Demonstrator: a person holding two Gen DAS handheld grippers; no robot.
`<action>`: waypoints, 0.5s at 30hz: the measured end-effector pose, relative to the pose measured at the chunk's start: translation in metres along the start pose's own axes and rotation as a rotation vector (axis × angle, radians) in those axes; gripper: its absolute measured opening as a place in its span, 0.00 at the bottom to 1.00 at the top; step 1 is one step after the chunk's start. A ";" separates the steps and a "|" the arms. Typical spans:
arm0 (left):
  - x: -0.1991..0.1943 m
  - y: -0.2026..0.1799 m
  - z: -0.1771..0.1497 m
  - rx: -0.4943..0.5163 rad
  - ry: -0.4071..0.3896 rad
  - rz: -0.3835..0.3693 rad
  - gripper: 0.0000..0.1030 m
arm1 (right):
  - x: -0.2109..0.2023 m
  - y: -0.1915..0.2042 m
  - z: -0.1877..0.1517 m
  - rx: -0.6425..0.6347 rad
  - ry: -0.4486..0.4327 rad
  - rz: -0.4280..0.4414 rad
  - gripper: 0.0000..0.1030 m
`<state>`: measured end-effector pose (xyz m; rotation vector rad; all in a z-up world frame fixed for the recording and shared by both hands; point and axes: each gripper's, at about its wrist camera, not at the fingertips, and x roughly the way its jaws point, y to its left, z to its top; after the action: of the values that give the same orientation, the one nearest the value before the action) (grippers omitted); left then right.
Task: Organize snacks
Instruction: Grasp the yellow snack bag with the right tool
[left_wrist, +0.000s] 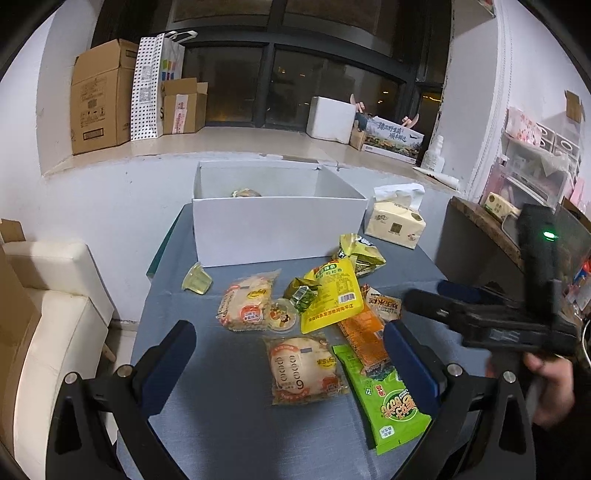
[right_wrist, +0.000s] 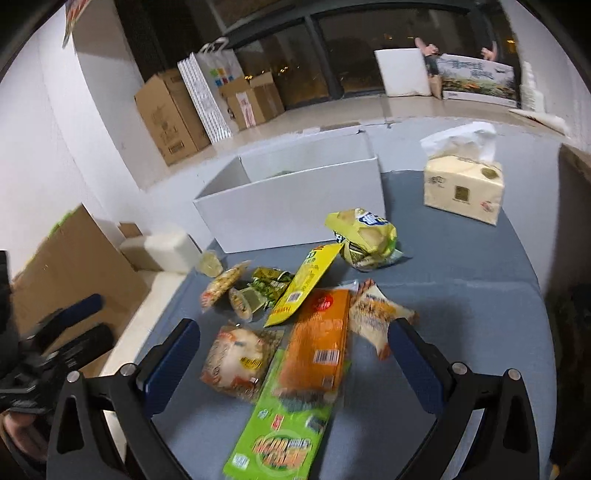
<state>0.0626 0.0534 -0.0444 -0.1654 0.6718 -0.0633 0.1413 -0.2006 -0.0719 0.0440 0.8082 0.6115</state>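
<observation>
Two empty tools hover over loose snacks on a grey bench, in front of a white box.

The white box (left_wrist: 279, 225) stands open-topped at the far side of the bench (left_wrist: 229, 424), likely the collecting bin; one wrapped item already lies inside. In front of it lie a yellow pouch (left_wrist: 330, 295), an orange packet (left_wrist: 364, 338), a green packet (left_wrist: 386, 400), two bun packs and a jelly cup (left_wrist: 197, 278). The left tool (left_wrist: 291, 358) has its fingers apart, holding nothing, above the nearer bun pack (left_wrist: 304, 369). The right tool (right_wrist: 295, 360), fingers apart too, frames the orange packet, probably the next pick.
</observation>
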 end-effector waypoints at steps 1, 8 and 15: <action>-0.001 0.001 0.000 -0.003 -0.001 0.003 1.00 | 0.008 0.000 0.004 -0.009 0.014 -0.010 1.00; -0.006 0.010 -0.003 -0.012 -0.007 0.025 1.00 | 0.052 0.000 0.030 -0.030 0.085 -0.030 1.00; -0.007 0.019 -0.007 -0.033 -0.006 0.029 1.00 | 0.091 0.008 0.050 -0.046 0.159 -0.052 1.00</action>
<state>0.0531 0.0720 -0.0485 -0.1876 0.6694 -0.0239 0.2196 -0.1362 -0.0957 -0.0684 0.9455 0.5897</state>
